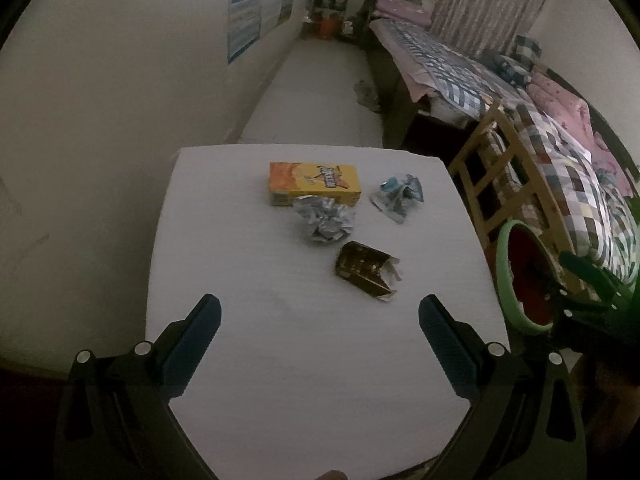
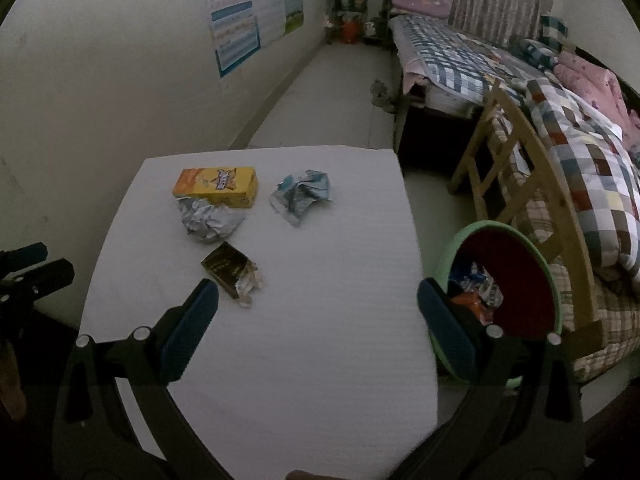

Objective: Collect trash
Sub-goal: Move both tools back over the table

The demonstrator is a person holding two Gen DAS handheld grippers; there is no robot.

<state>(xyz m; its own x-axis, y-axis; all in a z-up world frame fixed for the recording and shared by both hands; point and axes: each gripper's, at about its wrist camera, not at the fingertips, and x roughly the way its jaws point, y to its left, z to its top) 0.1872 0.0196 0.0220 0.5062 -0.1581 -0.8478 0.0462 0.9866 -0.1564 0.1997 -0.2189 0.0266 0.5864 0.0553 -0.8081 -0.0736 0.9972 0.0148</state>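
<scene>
In a dim bedroom, we hold both claws above the near end of a white desk (image 1: 248, 360) on which four pieces of trash lie. Our left claw (image 1: 320, 316) is spread wide, its blue-padded fingers (image 1: 200, 332) far apart and gripping nothing; bare desk shows between them. Our right claw (image 2: 318, 300) is likewise fully parted and empty, its left finger close to the torn dark carton as the right wrist camera sees it, though we cannot tell whether they touch.

Toward the far end of the desk lies a yellow-orange box (image 1: 314, 184), flat on its side. A crumpled silver wrapper (image 1: 326, 220) sits just in front of it, touching or nearly touching its near edge. To the right, apart from both, lies a crumpled blue-and-white packet (image 1: 398, 196). Nearer to us is the dark carton (image 1: 366, 274), one end ripped open, with pale torn paper showing.

Beside the desk's right edge stands a bin with a pale green rim (image 2: 500, 228) and a red inside. The right wrist view shows wrappers (image 2: 476, 288) already lying in it, blue, white and orange among them.

Behind the bin, a wooden chair (image 2: 516, 168) leans against a bed covered with a checked quilt (image 2: 588, 168). Posters (image 2: 248, 12) hang on the left wall, and a cluttered shelf (image 2: 356, 12) stands at the far end of the room. The left claw's dark frame shows at the left edge of the right wrist view.
</scene>
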